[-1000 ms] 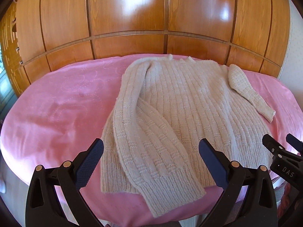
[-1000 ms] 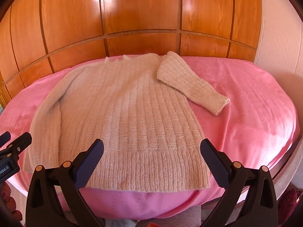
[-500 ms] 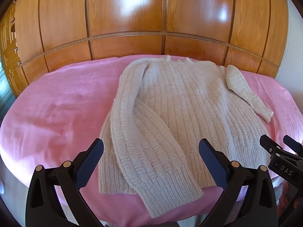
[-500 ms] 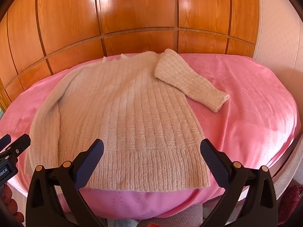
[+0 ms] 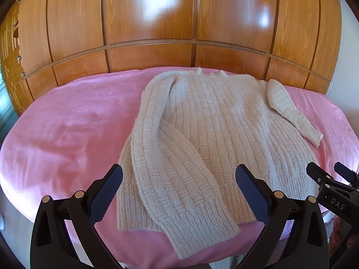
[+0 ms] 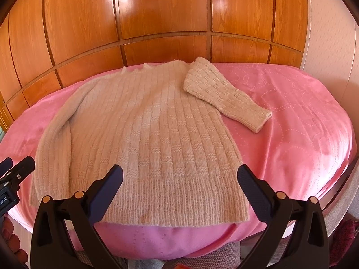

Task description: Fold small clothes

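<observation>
Pink bedspread [image 6: 303,121] carries the sweater [image 6: 152,134] ahead of your gaping, empty left tongs [image 5: 179,185] and right tongs [image 6: 180,185]; pinch one knit layer only, or the bedspread lifts too.

Each gripper, left [image 5: 179,187] and right [image 6: 180,187], is built of glossy black plastic arms. Dark blue ribbed pads [image 5: 106,194] are fitted inside the fingers, brass-coloured rivets [image 5: 79,194] are set at the joints, and white lettering [image 5: 337,203] is printed on the right one's body.
</observation>
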### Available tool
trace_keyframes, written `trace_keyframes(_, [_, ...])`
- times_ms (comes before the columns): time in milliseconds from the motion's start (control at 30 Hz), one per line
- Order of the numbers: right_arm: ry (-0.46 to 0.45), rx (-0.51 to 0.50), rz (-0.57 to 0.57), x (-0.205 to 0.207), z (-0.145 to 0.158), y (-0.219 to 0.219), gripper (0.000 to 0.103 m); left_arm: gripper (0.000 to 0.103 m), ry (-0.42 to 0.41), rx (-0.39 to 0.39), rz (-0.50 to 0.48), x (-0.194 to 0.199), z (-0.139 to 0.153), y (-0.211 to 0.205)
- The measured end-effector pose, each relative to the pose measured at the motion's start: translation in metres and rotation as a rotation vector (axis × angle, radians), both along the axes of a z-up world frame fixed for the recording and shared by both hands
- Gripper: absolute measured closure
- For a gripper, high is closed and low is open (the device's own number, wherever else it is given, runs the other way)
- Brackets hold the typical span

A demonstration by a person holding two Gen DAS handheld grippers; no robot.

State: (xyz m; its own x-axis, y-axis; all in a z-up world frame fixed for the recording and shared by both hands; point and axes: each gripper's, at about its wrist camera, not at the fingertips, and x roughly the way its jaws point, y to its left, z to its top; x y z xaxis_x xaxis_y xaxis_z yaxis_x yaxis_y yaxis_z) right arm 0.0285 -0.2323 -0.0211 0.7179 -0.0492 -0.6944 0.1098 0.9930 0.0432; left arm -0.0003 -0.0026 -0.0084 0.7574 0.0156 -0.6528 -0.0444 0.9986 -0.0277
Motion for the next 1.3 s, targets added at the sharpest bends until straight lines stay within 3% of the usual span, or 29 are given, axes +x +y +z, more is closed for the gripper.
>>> trace_keyframes(1000, [0.007,0.003,0.000,0.001,-0.001,-0.001,0.002,0.004,-0.001,-0.029,-0.046,-0.001,-0.002,-0.004])
trace_keyframes(1300, [0.014,-0.013,-0.006,0.008,-0.005,-0.002,0.002,0.004,0.101,-0.171,-0.138,0.011,-0.019,0.003])
